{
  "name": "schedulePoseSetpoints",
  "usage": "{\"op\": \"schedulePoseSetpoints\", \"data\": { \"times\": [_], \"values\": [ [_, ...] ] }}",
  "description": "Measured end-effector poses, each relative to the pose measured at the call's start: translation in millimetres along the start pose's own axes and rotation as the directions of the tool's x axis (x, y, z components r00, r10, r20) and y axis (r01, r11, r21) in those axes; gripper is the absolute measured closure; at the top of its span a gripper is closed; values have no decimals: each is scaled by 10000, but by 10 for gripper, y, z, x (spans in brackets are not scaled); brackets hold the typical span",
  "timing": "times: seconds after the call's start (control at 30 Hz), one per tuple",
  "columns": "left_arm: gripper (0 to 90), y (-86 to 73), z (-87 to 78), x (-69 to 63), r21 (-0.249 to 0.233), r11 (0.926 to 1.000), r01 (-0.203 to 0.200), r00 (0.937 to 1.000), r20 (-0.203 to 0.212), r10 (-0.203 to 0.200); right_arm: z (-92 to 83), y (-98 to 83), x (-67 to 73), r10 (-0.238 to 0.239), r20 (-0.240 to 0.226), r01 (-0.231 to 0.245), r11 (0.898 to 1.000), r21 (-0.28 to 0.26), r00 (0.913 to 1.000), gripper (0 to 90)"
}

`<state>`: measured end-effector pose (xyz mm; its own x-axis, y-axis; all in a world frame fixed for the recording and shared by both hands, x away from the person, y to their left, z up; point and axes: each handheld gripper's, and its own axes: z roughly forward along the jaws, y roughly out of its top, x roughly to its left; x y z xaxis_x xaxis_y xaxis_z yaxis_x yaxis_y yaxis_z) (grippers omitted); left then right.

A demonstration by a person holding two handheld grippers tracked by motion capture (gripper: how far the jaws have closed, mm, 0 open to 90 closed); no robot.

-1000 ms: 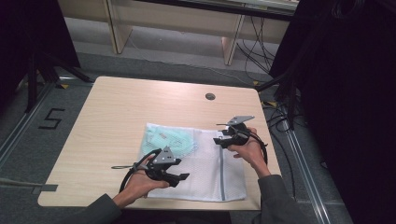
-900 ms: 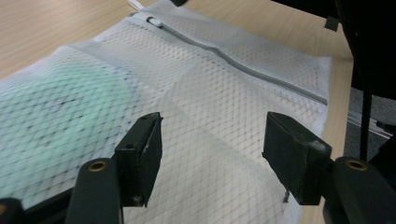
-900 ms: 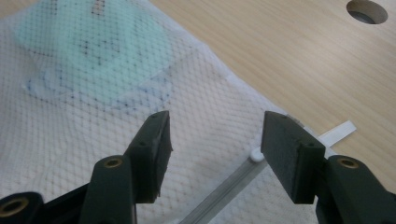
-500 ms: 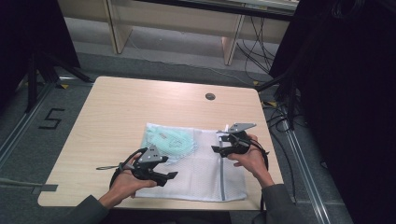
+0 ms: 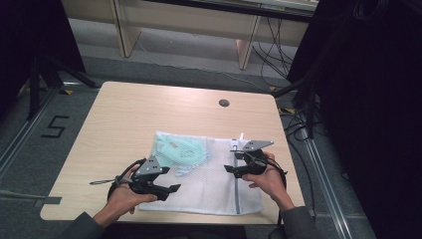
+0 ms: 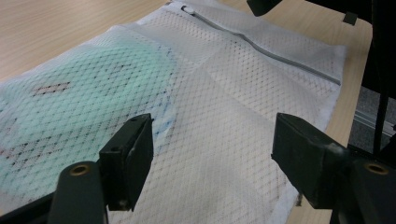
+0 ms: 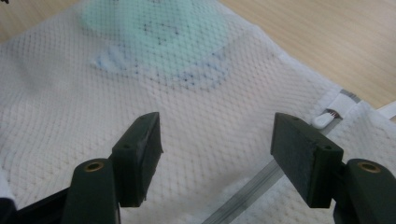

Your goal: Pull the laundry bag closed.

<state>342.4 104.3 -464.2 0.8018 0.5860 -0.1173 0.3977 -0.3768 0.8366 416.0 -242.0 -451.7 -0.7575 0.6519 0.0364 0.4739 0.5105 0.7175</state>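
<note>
Both hands have drawn back from the mesh bag [image 5: 199, 174], jaws just spread wider, nothing between them
The bag lies flat at the table's [image 5: 149, 114] near edge; left gripper [image 6: 212, 154] and right gripper [image 7: 217, 154] hover agape (a low pinch could snag mesh); the green contents [image 5: 176, 149] stay blurred

Two black hand-held grippers, left gripper [image 5: 171, 189] and right gripper [image 5: 228, 169], each carry a grey three-cornered plate, a looping black cable, brass-ringed screw holes and blocky black jaws. Dark grey sleeves [image 5: 298, 223] cover both forearms.
</note>
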Motion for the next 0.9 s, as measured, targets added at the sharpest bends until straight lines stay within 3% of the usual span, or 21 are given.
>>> {"op": "schedulePoseSetpoints", "data": {
  "times": [0.07, 0.2, 0.3, 0.57, 0.6, 0.67, 0.7, 0.73, 0.83, 0.9],
  "values": [
    [290, -8, -9, 2, 15, 10000, -24, 10000, 53, 24, -23, -8, 20, 7, -102, -5, 9997, 224, 9999, 339],
    [289, -23, -34, -2, 3, 9998, -202, 9998, 22, 202, -15, -46, 73, 48, -73, -48, 10000, -31, 10000, 332],
    [282, -32, -53, -12, 6, 9997, -252, 9997, 33, 252, -42, -62, 93, -73, -157, 77, 9997, 249, 9999, 331],
    [263, -57, -110, -12, 96, 9993, -373, 9993, -11, 373, -46, -142, 138, -231, -56, 231, 9997, 49, 9997, 325],
    [259, -61, -124, -6, 193, 9988, -444, 9990, 23, 444, -79, -137, 153, -67, -142, 72, 9993, 360, 9999, 325],
    [252, -77, -129, -24, 131, 9998, -152, 9998, -107, 154, -85, -150, 166, -198, -81, 199, 9997, 133, 9998, 325],
    [249, -76, -135, -14, 155, 9995, -281, 9995, -118, 282, -77, -165, 189, -48, -63, 48, 9999, -113, 10000, 325],
    [246, -83, -137, -12, 136, 9994, -325, 9993, -181, 328, -110, -161, 186, -215, -147, 219, 9995, 242, 9997, 325],
    [221, -92, -150, -5, 102, 9990, -434, 9987, -247, 437, -130, -191, 218, -205, -198, 211, 9994, 272, 9996, 322],
    [216, -96, -183, -1, 335, 9981, -517, 9983, -259, 526, -141, -212, 239, -112, -217, 119, 9994, 323, 9997, 309]
  ]
}}
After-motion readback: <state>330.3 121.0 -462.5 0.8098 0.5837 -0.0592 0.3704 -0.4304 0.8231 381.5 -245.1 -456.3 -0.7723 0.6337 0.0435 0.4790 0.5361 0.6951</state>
